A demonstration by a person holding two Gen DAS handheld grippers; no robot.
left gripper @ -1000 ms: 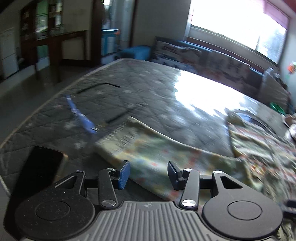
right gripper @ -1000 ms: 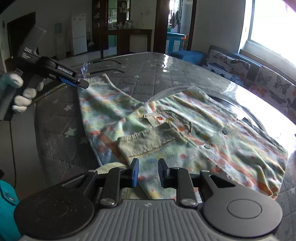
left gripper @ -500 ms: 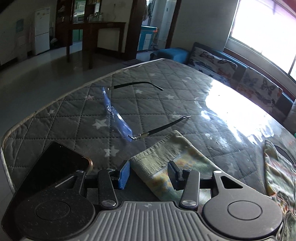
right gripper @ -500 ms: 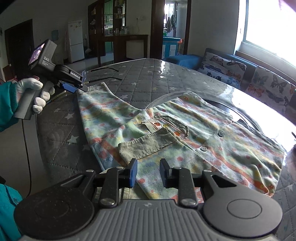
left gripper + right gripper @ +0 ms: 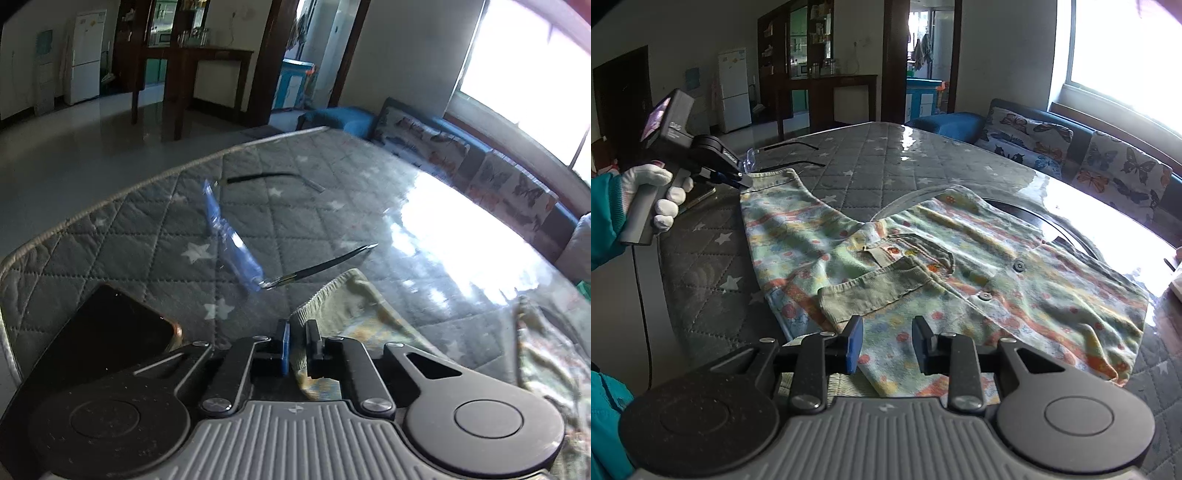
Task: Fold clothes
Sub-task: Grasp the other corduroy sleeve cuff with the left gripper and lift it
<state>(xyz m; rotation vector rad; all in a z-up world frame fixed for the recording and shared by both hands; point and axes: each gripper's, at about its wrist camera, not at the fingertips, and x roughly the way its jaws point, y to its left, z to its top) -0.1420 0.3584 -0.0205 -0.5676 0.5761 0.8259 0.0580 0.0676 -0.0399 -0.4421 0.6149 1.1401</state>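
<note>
Clamping the ribbed cuff of the garment [image 5: 354, 295], my left gripper [image 5: 297, 345] has just closed its jaws nearly all the way, and the cloth is pinched between the pads. In the right wrist view the same gripper [image 5: 744, 181] sits at the far-left corner of the garment [image 5: 923, 258], held by my gloved left hand [image 5: 661, 195] with a teal sleeve [image 5: 604, 218] behind it.

My right gripper [image 5: 884, 345] hovers over the near hem of the garment; its jaws stand partly apart and have just been opening a little further. Printed cloth shows in the gap below them, but the pads do not press on it (nothing held).

Landmark: the garment, a pale green printed child's shirt with snap buttons, lies spread flat on the grey quilted star-pattern cover [image 5: 701, 280]. One sleeve is folded across its chest, cuff towards me; the other stretches to the left gripper.

Just left of the pinched cuff lies a dark phone [image 5: 107, 332]. Just beyond the cuff rests a pair of glasses [image 5: 236, 243] with blue-tinted lenses, arms open, one arm tip close to the cloth.

Well beyond the garment stands a sofa [image 5: 1071, 144] with butterfly cushions under a bright window [image 5: 1126, 55]. Farther left are a dark wooden table [image 5: 827, 92] and a white fridge [image 5: 733, 92].
</note>
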